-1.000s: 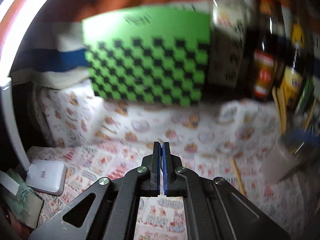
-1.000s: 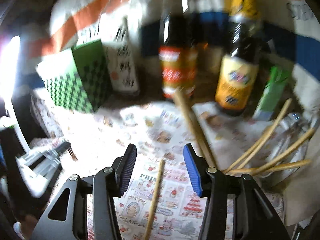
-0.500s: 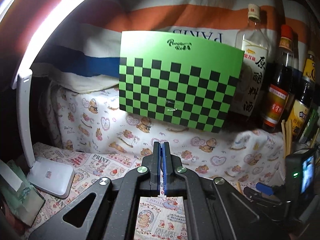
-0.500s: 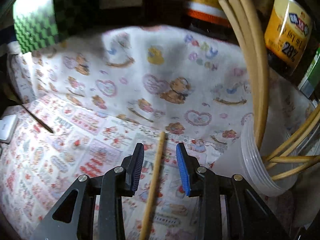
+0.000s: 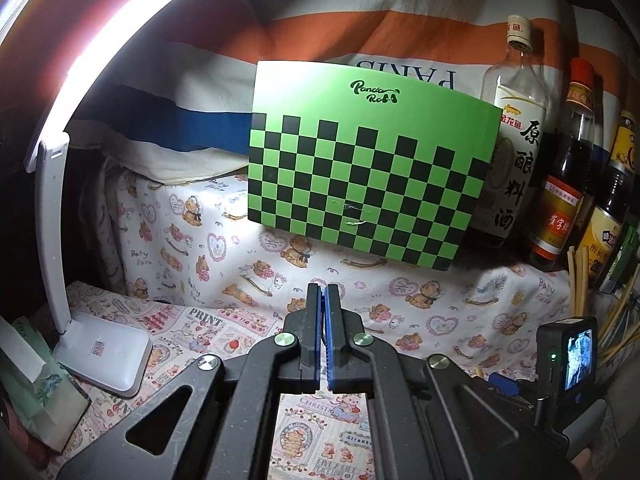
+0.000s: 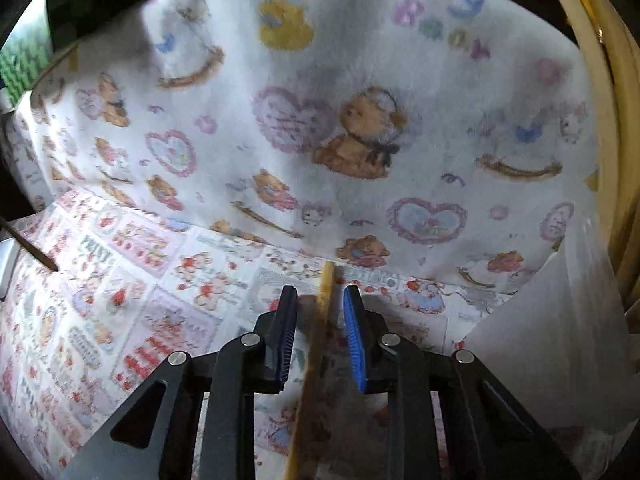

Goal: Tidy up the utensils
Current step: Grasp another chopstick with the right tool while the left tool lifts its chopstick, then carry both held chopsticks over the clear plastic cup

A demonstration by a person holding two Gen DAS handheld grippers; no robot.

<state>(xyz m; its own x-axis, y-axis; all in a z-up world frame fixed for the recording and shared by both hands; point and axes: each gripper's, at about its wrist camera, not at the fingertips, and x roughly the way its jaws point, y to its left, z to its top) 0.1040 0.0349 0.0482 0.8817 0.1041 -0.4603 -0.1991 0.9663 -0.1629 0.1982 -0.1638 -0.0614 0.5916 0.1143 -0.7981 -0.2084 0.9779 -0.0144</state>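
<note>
the right gripper (image 6: 320, 332) is closing, its blue pads still apart, with a pale wooden chopstick (image 6: 322, 312) lying between them at lower centre of the right wrist view; neither pad touches it. the chopstick lies on the printed cloth (image 6: 120, 280), its tip near the cloth's fold. the gripper tilts steeply down. at the right edge a clear cup (image 6: 568, 320) holds more chopsticks (image 6: 624, 120). the left gripper (image 5: 322, 320) is fully closed on nothing, facing a green checkered board (image 5: 360, 168).
</note>
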